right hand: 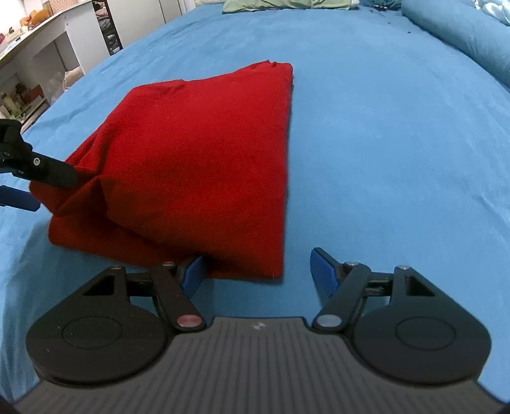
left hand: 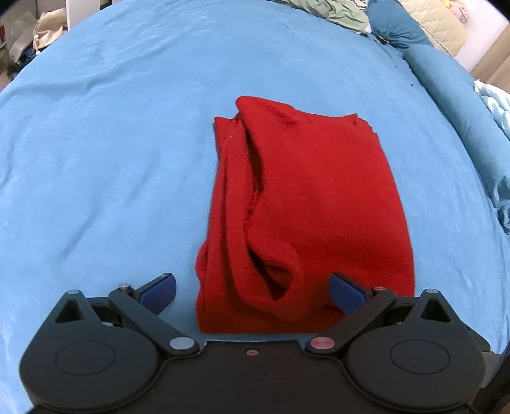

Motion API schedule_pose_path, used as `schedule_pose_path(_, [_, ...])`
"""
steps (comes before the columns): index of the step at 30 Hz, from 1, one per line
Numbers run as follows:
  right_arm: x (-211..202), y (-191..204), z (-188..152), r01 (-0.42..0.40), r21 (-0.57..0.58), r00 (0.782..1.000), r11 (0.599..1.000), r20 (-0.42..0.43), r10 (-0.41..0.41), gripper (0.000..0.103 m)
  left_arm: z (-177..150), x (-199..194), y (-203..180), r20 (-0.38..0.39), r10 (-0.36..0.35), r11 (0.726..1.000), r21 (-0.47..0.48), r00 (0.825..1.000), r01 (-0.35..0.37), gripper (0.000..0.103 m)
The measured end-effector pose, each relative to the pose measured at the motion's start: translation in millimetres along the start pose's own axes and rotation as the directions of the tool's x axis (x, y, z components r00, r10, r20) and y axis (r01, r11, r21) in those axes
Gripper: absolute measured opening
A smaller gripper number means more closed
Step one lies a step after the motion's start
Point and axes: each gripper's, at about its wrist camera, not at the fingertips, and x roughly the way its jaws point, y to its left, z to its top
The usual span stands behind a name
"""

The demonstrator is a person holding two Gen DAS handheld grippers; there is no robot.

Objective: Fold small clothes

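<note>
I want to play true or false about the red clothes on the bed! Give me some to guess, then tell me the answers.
1. The red garment lies on a blue bedsheet. True.
2. The left claw is squeezed shut on the cloth. False: its jaws are spread wide, around the cloth's near edge.
3. The right claw is open. True, with the garment's near corner between its fingers.
4. The garment is spread out flat in one layer. False: it is folded into a layered bundle.
5. A green cloth lies at the far end of the bed. True.

Both wrist views look low and close along the bed [left hand: 95, 143] — sharing the red garment [left hand: 318, 191].
</note>
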Motion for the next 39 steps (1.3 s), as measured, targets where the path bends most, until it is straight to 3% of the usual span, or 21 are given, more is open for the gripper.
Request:
schedule_pose_path(4, [-5.6, -1.9, -0.3, 0.067, -0.019, 0.997, 0.998, 0.026, -0.067, 0.077, -2.2, 7.2, 7.9, 0.007, 0.067, 0.997, 0.030, 0.998, -0.067, 0.102])
schedule_pose_path(6, [-18.8, -8.8, 1.7, 0.141, -0.023, 0.987, 0.990, 0.086, -0.138, 0.076, -6.1, 11.7, 18.7, -0.001, 0.114, 0.993, 0.037, 0.994, -0.114, 0.099])
schedule_pose_path(8, [-25.8, -18.4, -0.3, 0.161, -0.035, 0.982, 0.986, 0.105, -0.157, 0.078, -11.5, 20.5, 30.5, -0.023, 0.149, 0.988, 0.055, 0.989, -0.147, 0.095])
schedule_pose_path(14, [-9.2, -28.0, -14.3, 0.127, -0.160, 0.992, 0.979, 0.038, -0.122, 0.078, -21.7, 25.7, 31.9, 0.001, 0.161, 0.979, 0.126, 0.987, -0.160, 0.095])
schedule_pose_path(18, [-14.5, -36.7, 0.9, 0.058, -0.158, 0.998, 0.986, -0.014, -0.061, 0.078, -20.3, 13.8, 29.2, 0.000, 0.174, 0.978, 0.115, 0.985, -0.173, 0.095])
schedule_pose_path(21, [-31.5, -41.7, 19.2, 0.007, -0.182, 0.999, 0.983, -0.044, -0.015, 0.080, -10.8, -12.4, 13.0, 0.040, 0.192, 0.972, 0.132, 0.980, -0.196, 0.095])
schedule_pose_path(23, [-45.0, -46.0, 38.4, -0.026, -0.180, 0.998, 0.983, -0.054, 0.017, 0.083, 1.5, -29.2, 6.5, 0.077, 0.163, 0.977, 0.129, 0.984, -0.172, 0.102])
schedule_pose_path(25, [-57.5, -53.2, 59.6, -0.065, -0.148, 0.996, 0.987, -0.067, 0.056, 0.103, 18.3, -35.6, 2.4, 0.096, 0.107, 0.987, 0.112, 0.990, -0.118, 0.103])
schedule_pose_path(28, [-59.6, -69.9, 95.0, -0.147, -0.022, 0.984, 0.989, -0.102, 0.144, 0.103, 42.0, -22.9, 2.5, 0.086, 0.057, 0.995, 0.083, 0.995, -0.064, 0.103])
schedule_pose_path(32, [-17.6, -84.4, 127.8, -0.212, 0.186, 0.948, 0.959, -0.201, 0.248, 0.103, 60.1, 5.7, 6.7, 0.069, 0.009, 0.996, 0.083, 0.998, -0.014, 0.101])
schedule_pose_path(39, [49.0, -78.4, 137.7, -0.254, 0.244, 0.921, 0.936, -0.236, 0.311, 0.103, 79.9, 36.7, 8.4, 0.024, -0.089, 0.992, 0.095, 0.996, 0.087, 0.094])
